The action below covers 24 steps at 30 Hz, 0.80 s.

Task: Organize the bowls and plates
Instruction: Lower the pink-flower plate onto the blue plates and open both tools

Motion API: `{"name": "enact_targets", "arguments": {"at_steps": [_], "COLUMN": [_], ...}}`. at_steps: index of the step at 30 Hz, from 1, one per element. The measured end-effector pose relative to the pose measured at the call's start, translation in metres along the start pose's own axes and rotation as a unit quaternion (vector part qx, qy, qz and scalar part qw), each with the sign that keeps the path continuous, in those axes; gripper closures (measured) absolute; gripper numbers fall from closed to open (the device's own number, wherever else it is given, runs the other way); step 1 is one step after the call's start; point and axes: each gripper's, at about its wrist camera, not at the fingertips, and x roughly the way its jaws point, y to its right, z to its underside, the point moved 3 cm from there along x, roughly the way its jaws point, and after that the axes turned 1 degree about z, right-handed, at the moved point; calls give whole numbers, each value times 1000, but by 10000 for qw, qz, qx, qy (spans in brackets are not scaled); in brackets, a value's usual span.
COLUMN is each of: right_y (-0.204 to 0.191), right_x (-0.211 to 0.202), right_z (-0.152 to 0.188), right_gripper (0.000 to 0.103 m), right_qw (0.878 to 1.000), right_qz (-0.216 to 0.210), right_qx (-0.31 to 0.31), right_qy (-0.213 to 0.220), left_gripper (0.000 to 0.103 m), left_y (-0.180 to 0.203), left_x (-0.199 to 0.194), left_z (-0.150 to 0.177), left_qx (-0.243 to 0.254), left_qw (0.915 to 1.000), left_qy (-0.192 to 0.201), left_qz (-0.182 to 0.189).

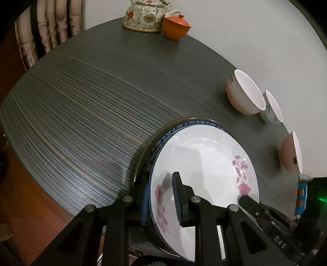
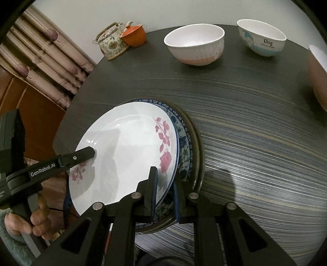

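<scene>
A white plate with pink roses lies tilted on top of a blue-patterned plate, which rests on a dark plate on the table. My left gripper is shut on the rose plate's near rim; one of its fingers shows in the right wrist view. My right gripper is shut on the rose plate's other rim; one of its fingers shows in the left wrist view. A white and pink bowl, a white and blue bowl and a pink bowl stand beyond.
A floral teapot and an orange lidded cup stand at the far edge of the dark striped table. A curtain hangs at the left.
</scene>
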Motion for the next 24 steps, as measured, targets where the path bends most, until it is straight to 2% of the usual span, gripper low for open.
{"name": "enact_targets", "arguments": {"at_steps": [8, 12, 16, 24], "right_y": [1, -4, -9, -18], "right_x": [6, 8, 9, 10], "right_z": [4, 1, 1, 0], "right_gripper": [86, 81, 72, 58], "right_qw": [10000, 9999, 9997, 9992], "right_qz": [74, 144, 218, 315], "right_qx": [62, 14, -103, -232], "right_qy": [20, 33, 71, 55], "left_gripper": [82, 82, 79, 65], "left_y": [4, 9, 11, 20], "left_x": [4, 6, 6, 9], "left_z": [-1, -1, 1, 5], "left_qx": [97, 194, 286, 452], "left_qw": [9999, 9997, 9992, 9985], "left_qy": [61, 67, 87, 120], "left_qz": [-60, -151, -250, -294]}}
